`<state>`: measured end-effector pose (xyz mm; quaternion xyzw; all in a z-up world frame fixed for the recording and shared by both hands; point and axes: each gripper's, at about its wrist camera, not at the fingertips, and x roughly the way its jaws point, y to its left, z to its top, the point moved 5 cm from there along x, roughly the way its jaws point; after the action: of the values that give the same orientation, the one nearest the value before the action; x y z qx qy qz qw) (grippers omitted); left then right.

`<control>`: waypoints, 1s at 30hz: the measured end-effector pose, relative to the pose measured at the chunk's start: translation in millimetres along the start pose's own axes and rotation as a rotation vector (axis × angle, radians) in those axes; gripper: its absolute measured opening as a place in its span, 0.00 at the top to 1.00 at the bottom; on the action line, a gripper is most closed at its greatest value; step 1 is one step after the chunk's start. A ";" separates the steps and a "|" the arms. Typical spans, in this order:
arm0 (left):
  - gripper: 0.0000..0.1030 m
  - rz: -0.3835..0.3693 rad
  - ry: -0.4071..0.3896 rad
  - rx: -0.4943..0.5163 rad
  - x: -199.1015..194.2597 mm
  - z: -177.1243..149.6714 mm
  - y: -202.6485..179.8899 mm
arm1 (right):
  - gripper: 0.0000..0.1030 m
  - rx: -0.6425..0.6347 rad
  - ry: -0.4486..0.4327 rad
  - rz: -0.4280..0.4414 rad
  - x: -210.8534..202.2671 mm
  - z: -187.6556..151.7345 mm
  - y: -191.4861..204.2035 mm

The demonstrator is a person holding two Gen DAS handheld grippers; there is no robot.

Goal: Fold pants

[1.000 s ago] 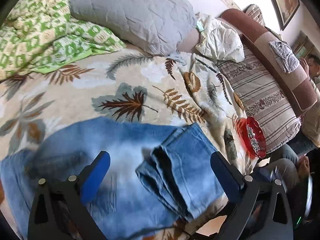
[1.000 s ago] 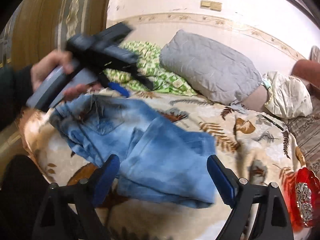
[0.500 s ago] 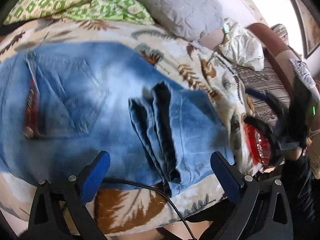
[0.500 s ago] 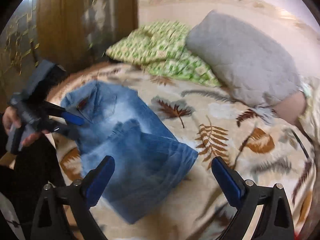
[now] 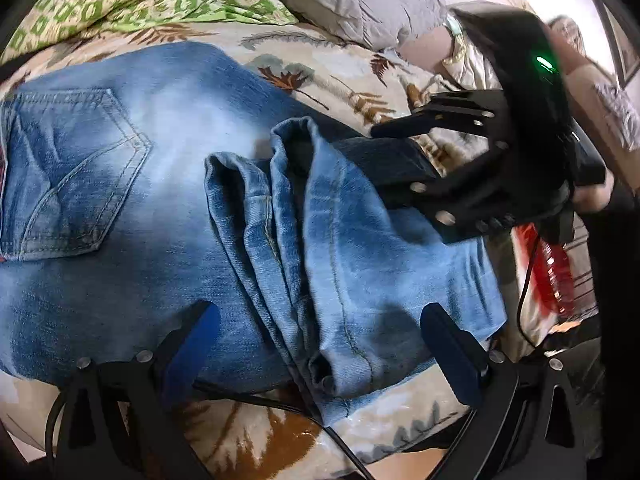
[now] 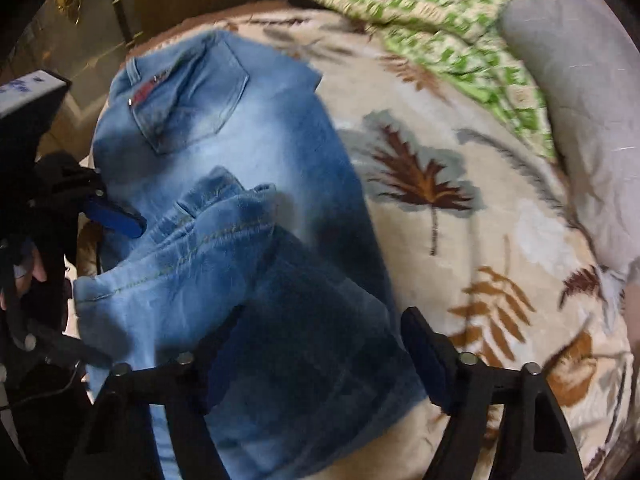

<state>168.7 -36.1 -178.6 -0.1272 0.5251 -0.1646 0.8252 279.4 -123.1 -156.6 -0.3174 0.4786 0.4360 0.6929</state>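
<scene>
Faded blue denim fills the middle of both views: the pants (image 5: pixel 168 184) lie on a bedspread (image 6: pixel 460 248) printed with brown and grey leaves, back pocket toward the left of the left wrist frame, with the leg ends (image 5: pixel 320 240) doubled back on top, their hems bunched near the centre. At the bottom of that frame the left gripper (image 5: pixel 320 328) hangs over the doubled layer, jaws spread wide on either side of it, nothing pinched. At the right of the same frame the right gripper (image 5: pixel 396 152) reaches in over the far edge of the fold; its jaws have just been closing, part-way apart, denim beneath them, and whether the pads press the cloth I cannot tell. A green-checked blanket (image 6: pixel 420 12) and a grey pillow (image 6: pixel 580 100) sit at the upper right of the right wrist frame
</scene>
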 end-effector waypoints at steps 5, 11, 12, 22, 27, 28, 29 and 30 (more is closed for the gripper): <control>0.72 0.028 0.043 0.072 5.4 -1.6 -7.4 | 0.57 0.025 0.010 0.004 8.6 -4.3 -2.5; 0.88 0.019 0.011 0.127 -15.9 5.4 -11.7 | 0.85 0.079 -0.057 -0.060 -15.6 -14.0 -2.5; 0.88 0.023 -0.006 0.152 -21.8 8.8 -16.2 | 0.86 0.096 -0.078 -0.083 -22.5 -16.2 -2.2; 0.89 0.067 0.065 0.289 -9.8 47.8 -12.7 | 0.87 0.434 -0.244 -0.138 -61.3 -32.2 -30.0; 0.85 0.076 0.119 0.205 24.7 32.3 12.2 | 0.85 0.433 -0.121 -0.142 -4.9 -28.7 -36.3; 0.83 0.071 0.117 0.192 25.2 34.0 13.7 | 0.85 0.441 -0.124 -0.142 -4.1 -32.8 -36.3; 0.82 0.059 0.115 0.177 24.8 35.2 15.7 | 0.81 0.453 -0.126 -0.134 -6.2 -33.1 -38.7; 0.77 0.054 0.108 0.176 23.8 36.2 15.9 | 0.76 0.454 -0.127 -0.134 -7.9 -33.6 -39.9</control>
<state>213.2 -29.9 -189.3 -0.0309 0.5555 -0.1946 0.8078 301.3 -171.0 -159.8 -0.1567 0.4977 0.2893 0.8026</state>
